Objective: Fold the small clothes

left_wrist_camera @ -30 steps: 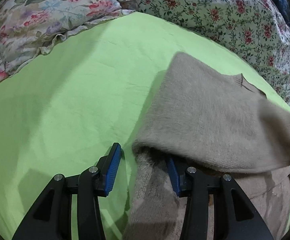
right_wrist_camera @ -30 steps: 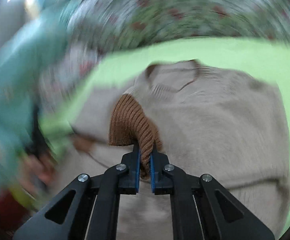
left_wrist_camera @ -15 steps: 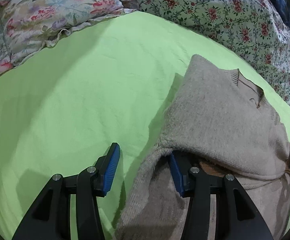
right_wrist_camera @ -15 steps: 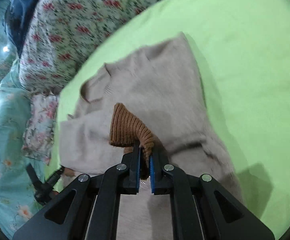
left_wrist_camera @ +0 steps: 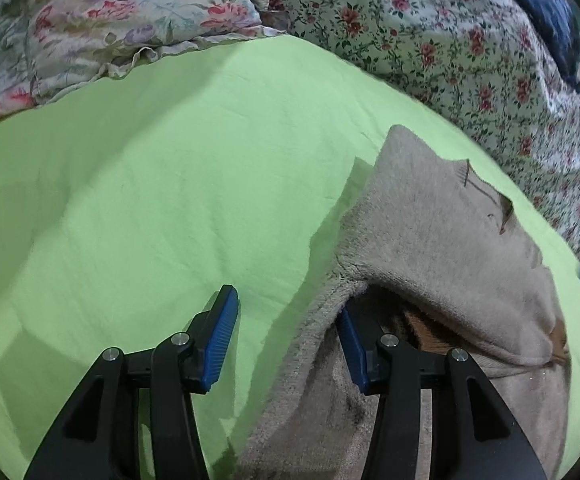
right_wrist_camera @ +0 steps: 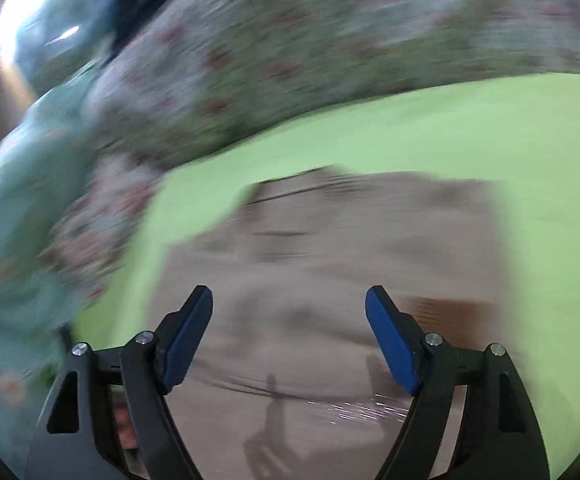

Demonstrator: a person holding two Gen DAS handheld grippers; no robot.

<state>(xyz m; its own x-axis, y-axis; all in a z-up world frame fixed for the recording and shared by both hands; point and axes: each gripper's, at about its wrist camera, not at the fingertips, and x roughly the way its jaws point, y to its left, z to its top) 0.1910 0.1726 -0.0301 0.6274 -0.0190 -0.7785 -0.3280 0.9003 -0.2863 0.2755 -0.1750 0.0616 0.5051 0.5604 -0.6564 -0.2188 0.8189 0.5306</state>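
Observation:
A beige fuzzy sweater [left_wrist_camera: 430, 232] lies on the green sheet [left_wrist_camera: 150, 200], one sleeve folded across its body. My left gripper [left_wrist_camera: 286, 304] is open at the sweater's left edge. Its left finger rests over bare sheet and its right finger is tucked under the folded sleeve, so the sweater's edge lies loose between the pads. A brown ribbed cuff [left_wrist_camera: 430, 328] peeks out under the fold. In the blurred right wrist view my right gripper [right_wrist_camera: 289, 294] hangs above the sweater [right_wrist_camera: 330, 240], its jaws opening with nothing between them. The brown cuff [right_wrist_camera: 450, 312] lies to its right.
A floral pillow [left_wrist_camera: 110, 20] sits at the back left and a floral quilt [left_wrist_camera: 450, 40] runs along the back right, with dark blue cloth [left_wrist_camera: 550, 8] on it. Teal fabric [right_wrist_camera: 18, 200] lies left of the sweater. Bare green sheet spreads to the left.
My right gripper has let go of the brown cuff, opened wide and pulled back from the sweater. The sleeve now lies folded over the body. The left gripper shifted slightly.

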